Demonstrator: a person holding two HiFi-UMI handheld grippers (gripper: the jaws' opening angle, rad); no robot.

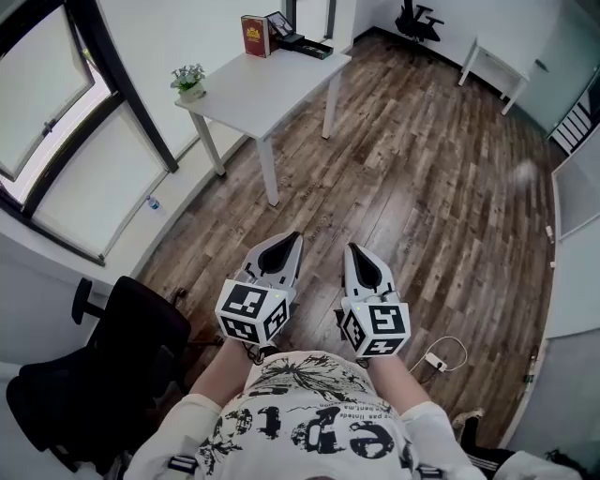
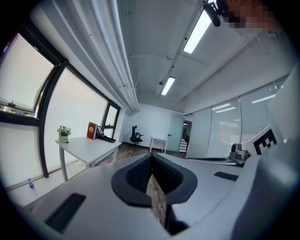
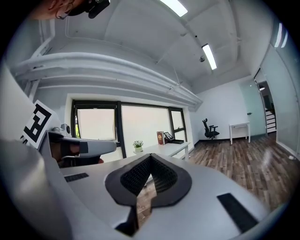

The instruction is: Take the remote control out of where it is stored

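I see no remote control in any view. A white table stands ahead with a small potted plant, a red book and a black tray at its far end; what the tray holds is too small to tell. My left gripper and right gripper are side by side in front of my chest, well short of the table. Both are shut, with nothing between the jaws. The left gripper view shows the left gripper aimed past the table. The right gripper points toward the table.
A black chair stands close at my lower left. Large windows run along the left wall. A second white table and an office chair are at the far end. A power strip lies on the wood floor at right.
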